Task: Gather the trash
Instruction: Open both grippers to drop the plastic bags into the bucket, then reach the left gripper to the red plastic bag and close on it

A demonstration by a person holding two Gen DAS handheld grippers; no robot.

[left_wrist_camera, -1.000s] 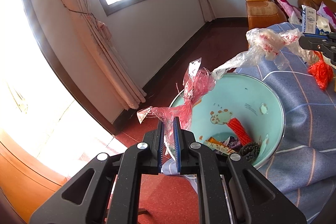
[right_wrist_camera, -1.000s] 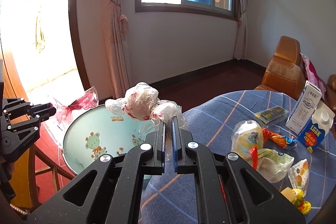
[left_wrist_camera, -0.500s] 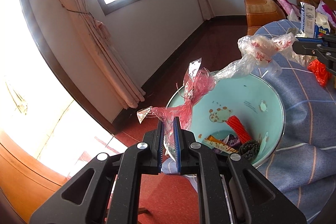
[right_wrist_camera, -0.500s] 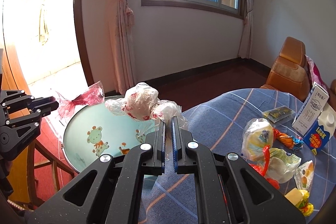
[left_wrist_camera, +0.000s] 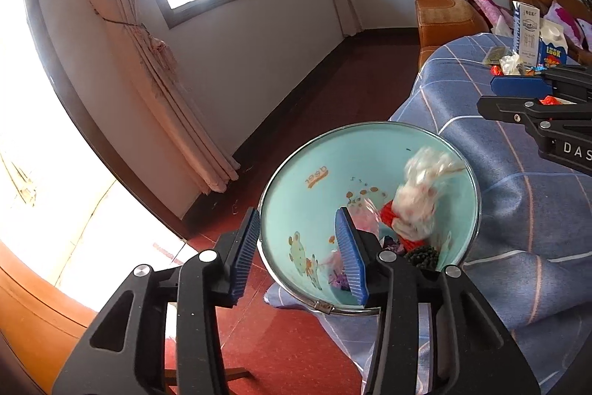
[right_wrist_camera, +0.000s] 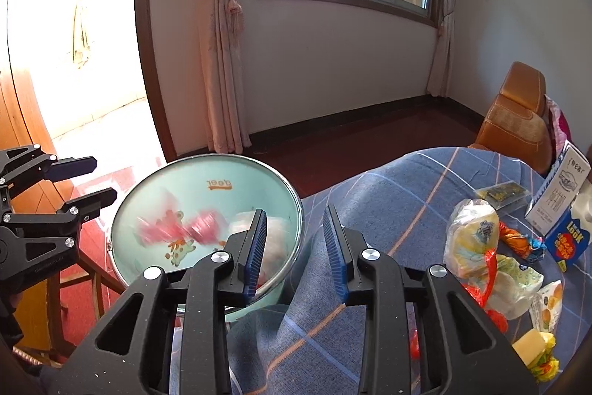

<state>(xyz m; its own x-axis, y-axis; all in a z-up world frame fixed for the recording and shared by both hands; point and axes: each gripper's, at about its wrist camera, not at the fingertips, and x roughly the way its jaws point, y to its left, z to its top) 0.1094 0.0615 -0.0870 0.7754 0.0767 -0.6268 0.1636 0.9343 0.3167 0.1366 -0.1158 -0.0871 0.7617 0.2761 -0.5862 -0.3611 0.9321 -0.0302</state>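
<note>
Below both grippers: basin (left_wrist_camera: 370, 150) now catching my dropped pink bag (right_wrist_camera: 174, 228) and white bag (left_wrist_camera: 418, 198); left gripper (left_wrist_camera: 299, 254) and right gripper (right_wrist_camera: 296, 247) opening, nothing between; table wrappers (right_wrist_camera: 492, 265) remain.

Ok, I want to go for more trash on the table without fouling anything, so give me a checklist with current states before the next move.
1. Left gripper free of load: ok, jaws opening, nothing between them.
2. Right gripper free of load: ok, jaws opening, nothing between them.
3. Pink plastic bag inside the basin: ok, blurred, falling within the rim.
4. White plastic bag inside the basin: ok, blurred, over the trash already there.
5. Trash left on the tablecloth: not ok, yellow bag, wrappers and milk carton remain.
6. Basin steady on its stand: cannot tell.
</note>
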